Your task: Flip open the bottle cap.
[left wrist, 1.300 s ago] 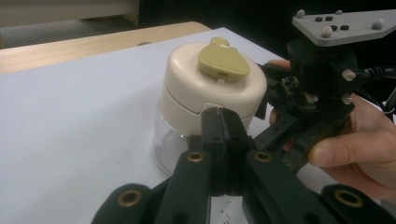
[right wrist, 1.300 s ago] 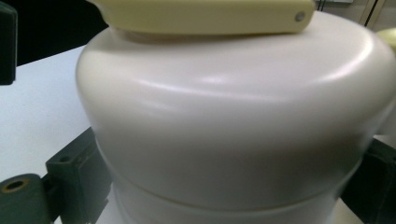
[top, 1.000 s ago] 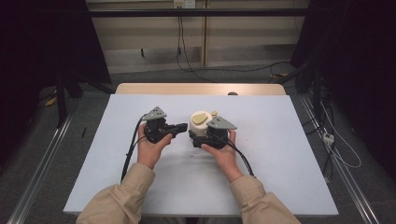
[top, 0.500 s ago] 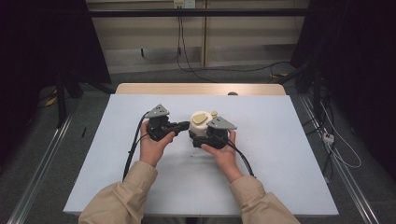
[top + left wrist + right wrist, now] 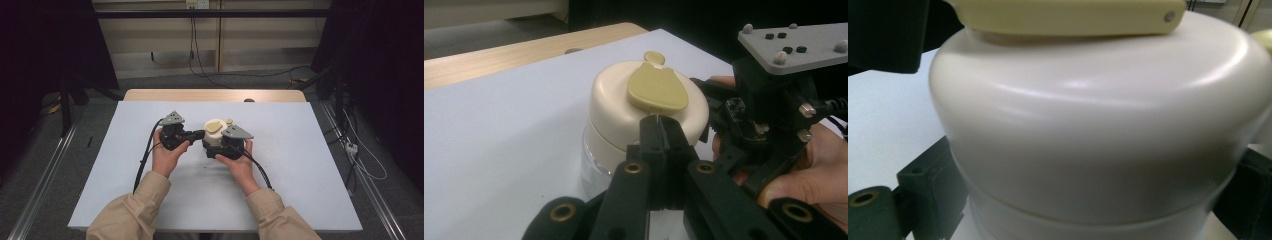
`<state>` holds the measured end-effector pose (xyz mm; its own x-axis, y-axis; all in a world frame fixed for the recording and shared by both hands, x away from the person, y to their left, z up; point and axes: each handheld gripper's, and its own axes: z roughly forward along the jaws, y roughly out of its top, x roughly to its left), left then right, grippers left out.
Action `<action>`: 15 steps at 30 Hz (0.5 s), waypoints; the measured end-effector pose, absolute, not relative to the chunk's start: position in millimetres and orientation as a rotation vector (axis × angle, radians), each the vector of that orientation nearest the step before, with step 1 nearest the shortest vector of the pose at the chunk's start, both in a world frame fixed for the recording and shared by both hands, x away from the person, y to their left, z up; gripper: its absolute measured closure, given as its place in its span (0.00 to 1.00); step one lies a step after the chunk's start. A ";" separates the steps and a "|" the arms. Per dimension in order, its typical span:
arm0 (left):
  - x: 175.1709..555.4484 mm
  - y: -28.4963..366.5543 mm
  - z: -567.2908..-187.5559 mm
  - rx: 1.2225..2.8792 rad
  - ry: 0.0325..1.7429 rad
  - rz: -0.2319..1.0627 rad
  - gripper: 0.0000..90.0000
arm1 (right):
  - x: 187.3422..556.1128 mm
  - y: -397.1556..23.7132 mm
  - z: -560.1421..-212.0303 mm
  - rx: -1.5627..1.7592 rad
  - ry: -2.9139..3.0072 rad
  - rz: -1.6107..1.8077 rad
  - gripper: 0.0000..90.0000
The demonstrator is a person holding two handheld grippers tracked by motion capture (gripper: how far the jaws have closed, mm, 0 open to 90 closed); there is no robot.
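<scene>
A cream jar (image 5: 214, 137) with a domed lid (image 5: 624, 110) stands on the white table (image 5: 300, 150). A yellow-tan flap (image 5: 215, 126) lies flat on top of the lid, also seen as flap (image 5: 656, 87). My right gripper (image 5: 214, 146) is shut on the jar, its fingers (image 5: 923, 195) pressing the jar's body (image 5: 1098, 125) from both sides. My left gripper (image 5: 659, 125) is shut, jaws pressed together, with its tips touching the lid just under the near rim of the flap. In the high view the left gripper (image 5: 199, 134) points right at the jar.
A bare strip of wooden tabletop (image 5: 165, 95) runs along the far edge of the white table. Black cables (image 5: 142, 165) trail from both grippers toward the person. Metal rails (image 5: 45, 175) and floor cables (image 5: 360, 155) flank the table.
My left gripper has slid a little to the right and its tips now meet the lid. The right gripper and the jar have hardly moved.
</scene>
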<state>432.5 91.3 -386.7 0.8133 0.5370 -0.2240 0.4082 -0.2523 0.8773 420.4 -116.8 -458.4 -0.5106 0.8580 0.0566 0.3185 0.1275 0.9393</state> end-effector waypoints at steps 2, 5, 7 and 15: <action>433.0 90.9 -387.0 1.883 0.719 0.142 1.00 | 420.4 -116.8 -458.3 1.130 1.901 1.381 0.06; 434.1 89.8 -387.5 1.891 0.721 0.146 1.00 | 420.3 -116.7 -458.3 1.132 1.901 1.381 0.06; 434.8 89.2 -387.0 1.890 0.723 0.145 1.00 | 420.3 -116.7 -458.3 1.131 1.901 1.381 0.06; 436.8 85.2 -381.9 1.910 0.713 0.166 1.00 | 420.2 -116.6 -458.3 1.133 1.900 1.380 0.06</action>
